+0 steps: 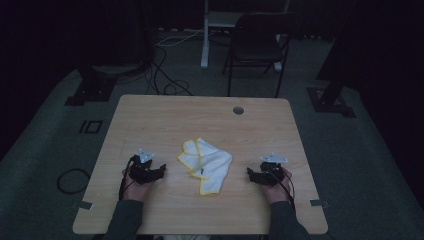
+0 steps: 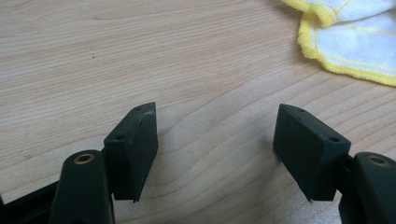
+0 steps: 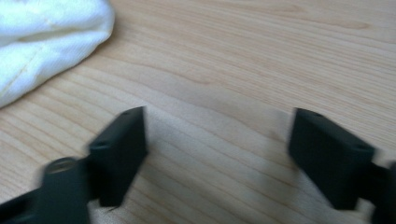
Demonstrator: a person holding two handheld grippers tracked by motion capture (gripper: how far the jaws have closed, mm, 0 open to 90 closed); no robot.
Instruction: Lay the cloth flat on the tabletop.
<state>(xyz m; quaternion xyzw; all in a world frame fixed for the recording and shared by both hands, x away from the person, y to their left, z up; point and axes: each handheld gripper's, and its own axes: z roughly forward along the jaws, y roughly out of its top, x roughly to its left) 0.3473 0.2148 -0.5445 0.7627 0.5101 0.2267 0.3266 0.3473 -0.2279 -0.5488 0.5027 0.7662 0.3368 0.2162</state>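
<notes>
A white cloth with yellow edging lies crumpled in the middle of the wooden table. My left gripper rests on the table to the cloth's left, held by a hand; in the left gripper view its jaws stand wide open over bare wood, with the cloth at the upper right. My right gripper rests to the cloth's right. Its jaws are open too, nothing between them, and the cloth lies at the upper left of the right gripper view.
A round cable hole sits near the table's far edge. Beyond the table stand a dark chair and a white desk leg, with cables on the carpet. A cable loop lies left of the table.
</notes>
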